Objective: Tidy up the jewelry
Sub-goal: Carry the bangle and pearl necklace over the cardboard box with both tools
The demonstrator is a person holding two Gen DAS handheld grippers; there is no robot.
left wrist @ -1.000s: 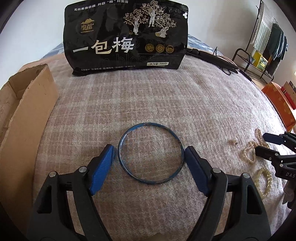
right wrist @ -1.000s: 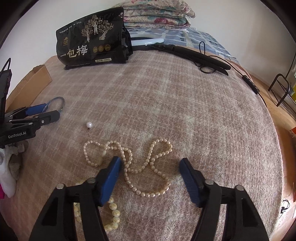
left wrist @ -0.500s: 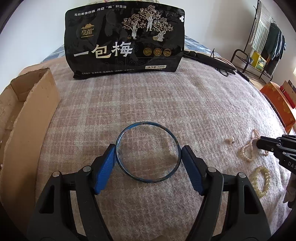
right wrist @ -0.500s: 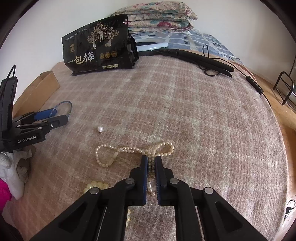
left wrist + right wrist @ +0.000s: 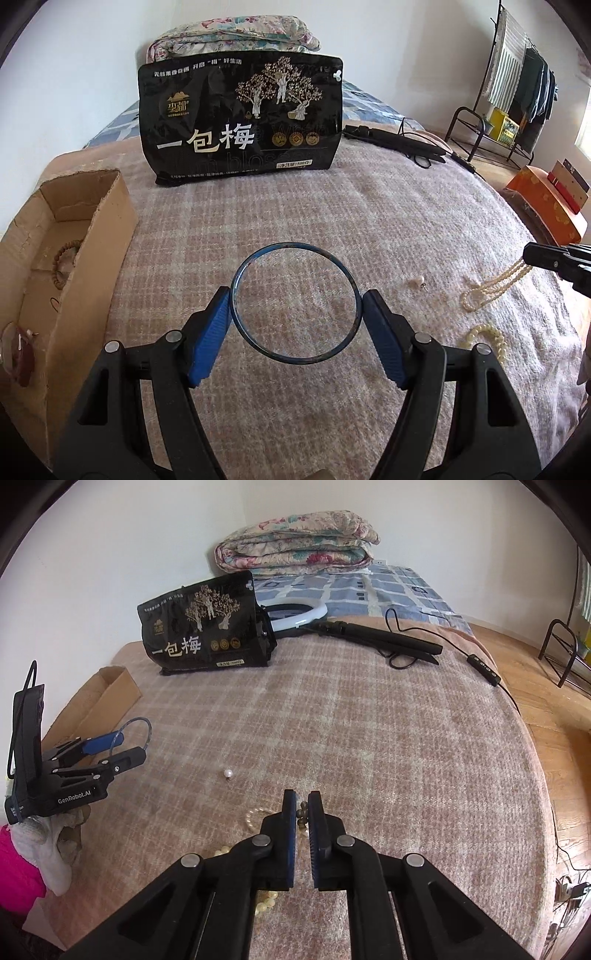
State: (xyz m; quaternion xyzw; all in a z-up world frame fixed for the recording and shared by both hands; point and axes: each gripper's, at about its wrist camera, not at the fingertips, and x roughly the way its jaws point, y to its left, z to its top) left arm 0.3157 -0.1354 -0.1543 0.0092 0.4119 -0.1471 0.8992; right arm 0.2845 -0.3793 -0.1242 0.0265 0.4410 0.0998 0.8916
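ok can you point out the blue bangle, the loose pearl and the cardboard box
blue bangle (image 5: 291, 246): left wrist view, on the far rim of the ring.
loose pearl (image 5: 228, 773): right wrist view, on the bead itself.
cardboard box (image 5: 92, 243): left wrist view, on its outer side wall.

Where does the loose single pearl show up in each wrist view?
Left wrist view: the single pearl lies right of centre on the blanket, between the blue bangle and the pearl necklace.
Right wrist view: the pearl lies left of centre, beyond the gripper's fingertips.
Shared landmark: the black snack bag.
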